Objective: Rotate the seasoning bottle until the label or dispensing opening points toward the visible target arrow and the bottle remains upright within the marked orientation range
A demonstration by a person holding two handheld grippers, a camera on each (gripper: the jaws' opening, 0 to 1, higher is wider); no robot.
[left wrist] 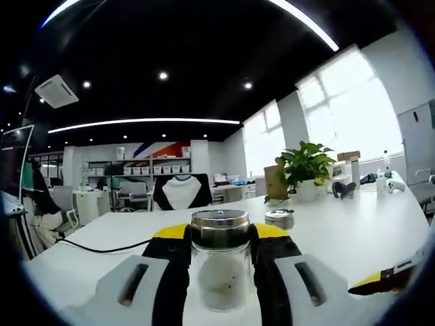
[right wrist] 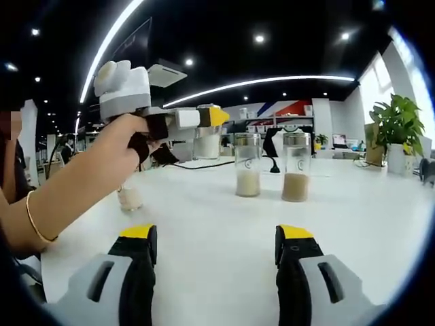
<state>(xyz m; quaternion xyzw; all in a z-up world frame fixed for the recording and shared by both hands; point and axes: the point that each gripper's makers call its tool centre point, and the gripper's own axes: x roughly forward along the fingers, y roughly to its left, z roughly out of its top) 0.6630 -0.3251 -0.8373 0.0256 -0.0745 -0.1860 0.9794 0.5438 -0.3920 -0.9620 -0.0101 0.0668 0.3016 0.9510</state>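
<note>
A clear glass seasoning bottle (left wrist: 219,261) with a shiny metal lid and pale powder inside stands upright between the yellow-tipped jaws of my left gripper (left wrist: 219,234), which is shut on it. In the right gripper view a hand holds that left gripper (right wrist: 194,121) raised above the white table (right wrist: 217,204), with the bottle (right wrist: 207,144) hanging in it. My right gripper (right wrist: 217,239) is low over the table, open, with nothing between its jaws. Its yellow tip (left wrist: 380,278) shows at the lower right of the left gripper view.
Two more glass bottles (right wrist: 247,173) (right wrist: 296,175) with pale and tan powder stand mid-table. A small jar (right wrist: 129,197) sits behind the person's forearm. A round metal tin (left wrist: 279,218), a potted plant (left wrist: 304,170) and a black cable (left wrist: 102,248) lie further back.
</note>
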